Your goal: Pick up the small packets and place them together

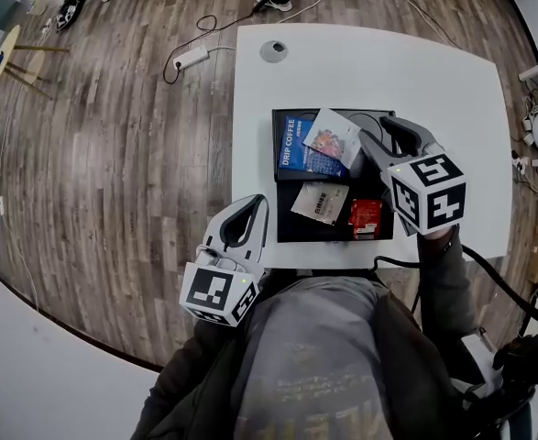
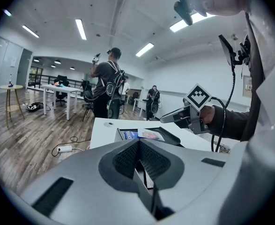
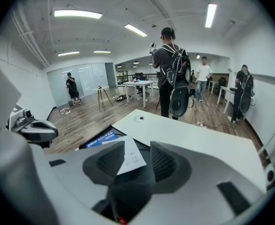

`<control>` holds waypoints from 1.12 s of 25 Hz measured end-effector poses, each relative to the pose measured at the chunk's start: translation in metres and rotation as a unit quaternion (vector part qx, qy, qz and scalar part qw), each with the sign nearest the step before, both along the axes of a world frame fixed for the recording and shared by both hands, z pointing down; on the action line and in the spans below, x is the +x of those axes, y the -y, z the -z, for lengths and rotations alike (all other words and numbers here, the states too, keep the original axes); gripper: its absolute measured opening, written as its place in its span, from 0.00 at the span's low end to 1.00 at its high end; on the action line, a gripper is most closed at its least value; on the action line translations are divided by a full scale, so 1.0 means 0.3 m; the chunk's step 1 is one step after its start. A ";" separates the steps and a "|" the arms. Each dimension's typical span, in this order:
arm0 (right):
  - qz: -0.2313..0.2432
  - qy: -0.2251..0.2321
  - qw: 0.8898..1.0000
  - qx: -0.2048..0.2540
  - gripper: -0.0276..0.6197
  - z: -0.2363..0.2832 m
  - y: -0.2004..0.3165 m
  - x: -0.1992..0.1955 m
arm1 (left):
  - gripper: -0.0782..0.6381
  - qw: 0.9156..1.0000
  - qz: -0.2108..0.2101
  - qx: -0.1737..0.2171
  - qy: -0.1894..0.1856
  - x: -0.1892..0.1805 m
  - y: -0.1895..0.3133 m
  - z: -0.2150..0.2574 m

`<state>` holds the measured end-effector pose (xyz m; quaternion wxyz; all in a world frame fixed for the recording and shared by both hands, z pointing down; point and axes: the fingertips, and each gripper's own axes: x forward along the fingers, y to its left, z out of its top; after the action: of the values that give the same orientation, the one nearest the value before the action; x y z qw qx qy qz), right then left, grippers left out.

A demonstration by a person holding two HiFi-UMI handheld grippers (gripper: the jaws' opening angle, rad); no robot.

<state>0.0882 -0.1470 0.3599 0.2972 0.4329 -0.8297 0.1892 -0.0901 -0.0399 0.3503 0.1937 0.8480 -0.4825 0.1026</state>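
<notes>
Now the right gripper (image 1: 371, 132), jaws apart, has the white packet (image 1: 333, 137) between them, atop the blue packet (image 1: 294, 145) in the tray (image 1: 291, 230). The left gripper (image 1: 250, 205), jaws together and empty, hovers by the table (image 1: 433, 71) edge.

White worktop (image 1: 452, 90) with a flat black tray (image 1: 284, 218) lying on it and a round grey cap (image 1: 273, 50) near the far edge.

A white packet (image 3: 130, 157) lies loose between the parted fingers of the right gripper (image 3: 137, 144), overlapping a blue coffee packet (image 1: 292, 145). A beige packet (image 1: 320, 202) and a red packet (image 1: 366, 218) lie behind the fingertips.
</notes>
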 end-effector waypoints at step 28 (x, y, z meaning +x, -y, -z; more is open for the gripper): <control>0.079 -0.075 0.984 -0.139 0.31 -0.335 -0.409 -0.143 | 0.11 0.997 -0.070 0.012 -0.015 0.069 -0.127 0.018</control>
<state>0.0452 -0.0242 0.4604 0.4303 0.3332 -0.8022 0.2457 -0.0693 -0.0019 0.3448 0.1828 0.8832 -0.4207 0.0975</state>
